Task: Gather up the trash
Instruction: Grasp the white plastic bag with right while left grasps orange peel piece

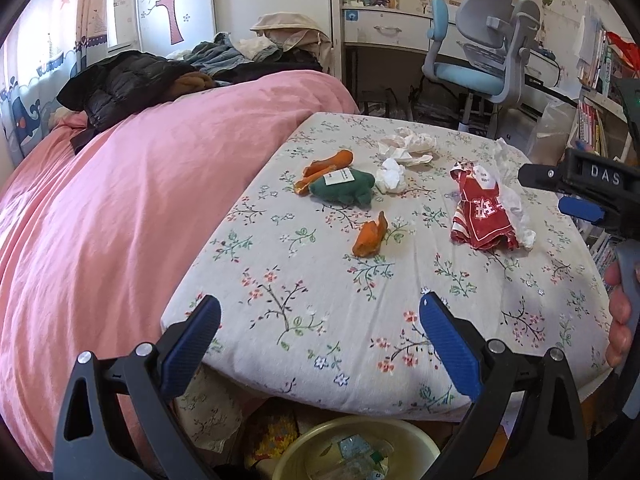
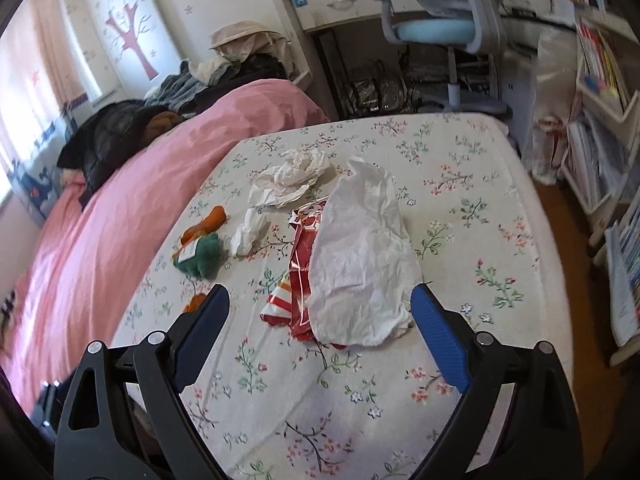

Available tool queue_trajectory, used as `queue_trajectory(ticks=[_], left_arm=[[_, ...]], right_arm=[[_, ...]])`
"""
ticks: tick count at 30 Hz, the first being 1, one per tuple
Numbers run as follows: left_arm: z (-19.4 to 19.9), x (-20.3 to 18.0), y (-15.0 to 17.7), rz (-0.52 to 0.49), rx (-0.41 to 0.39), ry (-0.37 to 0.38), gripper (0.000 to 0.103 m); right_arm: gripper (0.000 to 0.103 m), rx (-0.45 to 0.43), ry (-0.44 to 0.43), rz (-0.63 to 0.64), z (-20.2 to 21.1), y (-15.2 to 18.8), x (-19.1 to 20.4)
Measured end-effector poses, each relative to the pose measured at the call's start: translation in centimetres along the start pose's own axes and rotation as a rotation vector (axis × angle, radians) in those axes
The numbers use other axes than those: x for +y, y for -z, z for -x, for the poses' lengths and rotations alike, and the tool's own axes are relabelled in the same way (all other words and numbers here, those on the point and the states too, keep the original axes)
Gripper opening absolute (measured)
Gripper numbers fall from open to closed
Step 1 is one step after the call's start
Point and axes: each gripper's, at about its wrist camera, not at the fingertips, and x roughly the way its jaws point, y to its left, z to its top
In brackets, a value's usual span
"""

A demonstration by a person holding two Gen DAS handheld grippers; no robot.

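Observation:
Trash lies on a floral bed sheet (image 1: 320, 320). A red wrapper (image 1: 482, 216) (image 2: 300, 264) lies partly under a crumpled white paper (image 2: 360, 264). An orange peel (image 1: 370, 236), a second orange peel (image 1: 328, 164), a green sock (image 1: 344, 188) (image 2: 200, 258) and crumpled tissues (image 1: 392, 178) (image 2: 288, 178) lie further back. My left gripper (image 1: 320, 316) is open and empty above the sheet's near edge. My right gripper (image 2: 320, 308) is open, its fingers either side of the near end of the white paper and wrapper. It also shows in the left wrist view (image 1: 576, 196).
A yellow basin (image 1: 360, 448) with trash stands on the floor below the bed edge. A pink quilt (image 1: 120, 220) with piled clothes (image 1: 132, 80) covers the left of the bed. A desk chair (image 1: 480, 52) and bookshelves (image 2: 600, 120) stand beyond.

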Motion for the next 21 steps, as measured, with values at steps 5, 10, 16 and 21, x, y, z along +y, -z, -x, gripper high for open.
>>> queue_trajectory(ticks=[5, 10, 16, 21], left_arm=[[-1.1, -0.3, -0.4, 0.007, 0.017, 0.008, 0.095], [-2.2, 0.0, -1.2, 0.041, 0.036, 0.027, 0.095], [-3.8, -0.8, -2.6, 0.016, 0.048, 0.048, 0.095], [-5.7, -1.5, -3.8, -0.014, 0.064, 0.053, 0.095]], right_arm=[[0.088, 0.004, -0.004, 0.007, -0.5, -0.8, -0.4], [0.082, 0.033, -0.006, -0.058, -1.8, -1.7, -2.5], [0.08, 0.066, -0.072, -0.121, -3.6, -2.6, -4.0], [0.076, 0.131, -0.074, -0.108, -5.7, -2.4, -3.5]])
